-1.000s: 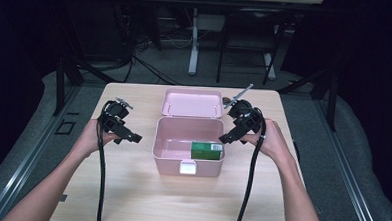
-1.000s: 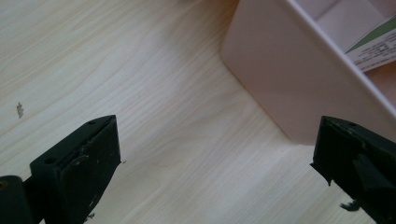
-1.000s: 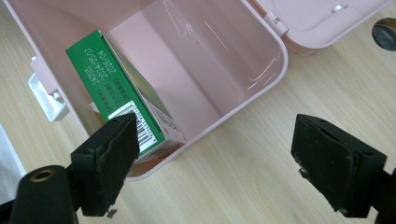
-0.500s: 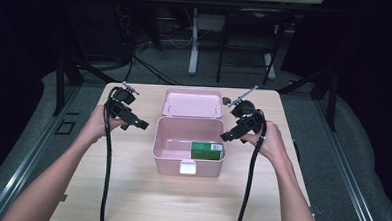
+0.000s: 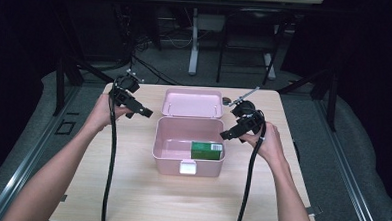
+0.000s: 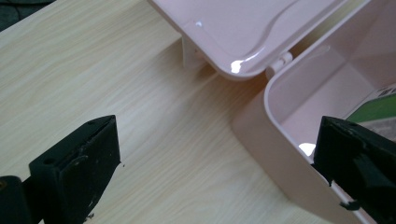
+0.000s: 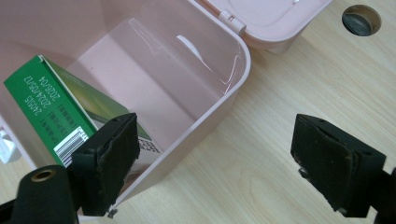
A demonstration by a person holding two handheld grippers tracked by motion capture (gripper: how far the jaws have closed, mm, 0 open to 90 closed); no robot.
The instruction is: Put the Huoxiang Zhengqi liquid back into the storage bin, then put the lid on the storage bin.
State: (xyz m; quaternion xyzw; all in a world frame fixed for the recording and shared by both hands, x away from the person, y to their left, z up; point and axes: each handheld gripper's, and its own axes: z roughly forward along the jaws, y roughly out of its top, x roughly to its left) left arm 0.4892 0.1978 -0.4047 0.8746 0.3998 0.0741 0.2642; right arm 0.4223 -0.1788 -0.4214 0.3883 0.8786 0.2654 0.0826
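Note:
A pink plastic box point(image 5: 168, 152) stands open in the middle of the wooden table, its lid point(image 5: 192, 102) laid back flat behind it. Inside, at the front right, lies a green carton point(image 5: 206, 151) point(image 7: 42, 105) with a white label. My left gripper point(image 5: 145, 112) hovers open near the box's back left corner; its view shows the box rim point(image 6: 280, 95) and the lid point(image 6: 243, 28) between its jaws. My right gripper point(image 5: 226, 135) is open at the box's right wall point(image 7: 224, 109), one jaw over the inside, one outside.
The light wooden table point(image 5: 130, 187) has bare room in front of and beside the box. A round cable hole point(image 7: 361, 19) lies in the tabletop behind the lid's right corner. Black cables trail from both grippers toward the front edge. Dark floor and desk legs lie beyond.
My left gripper has risen and moved back toward the box's back left corner. The right gripper has shifted slightly down along the box's right wall.

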